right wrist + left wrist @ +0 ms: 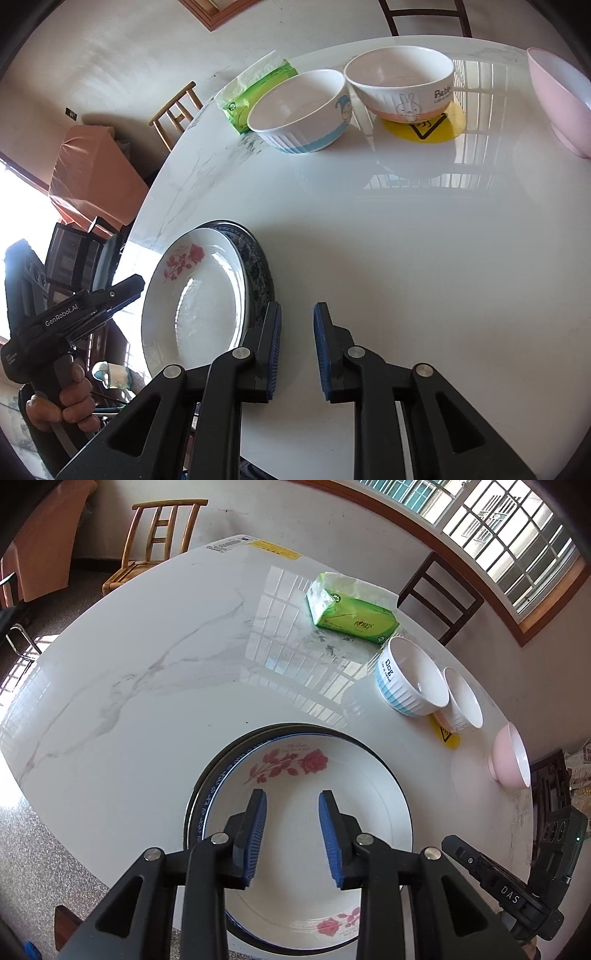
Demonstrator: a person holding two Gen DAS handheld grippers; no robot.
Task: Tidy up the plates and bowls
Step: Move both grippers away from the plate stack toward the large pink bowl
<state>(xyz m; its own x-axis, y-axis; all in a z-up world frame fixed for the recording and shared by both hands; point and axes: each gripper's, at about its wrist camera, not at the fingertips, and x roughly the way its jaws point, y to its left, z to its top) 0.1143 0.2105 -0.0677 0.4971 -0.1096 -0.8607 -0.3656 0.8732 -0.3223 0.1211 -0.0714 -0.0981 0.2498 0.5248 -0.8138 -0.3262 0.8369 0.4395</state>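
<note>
Rose-print white plate (pixel 295 812) already stacked on blue-rimmed plate (pixel 255 266); three bowls beyond it still unstacked. Both jaws slightly spread, empty.

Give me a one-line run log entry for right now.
plates: rose plate stacked on blue-rimmed plate | bowls: three unstacked | left gripper: open above plate, empty | right gripper: open, empty

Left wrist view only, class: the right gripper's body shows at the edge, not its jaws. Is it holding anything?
Observer: No. The right gripper has its jaws slightly apart over the bare table, with nothing between them.
Operator: What's drawn on the pink-banded bowl?
Observer: A rabbit, on the pink-banded bowl, on the side facing the right wrist camera.
Operator: What holds the left gripper?
Observer: A hand wraps the handle of the left gripper.
</note>
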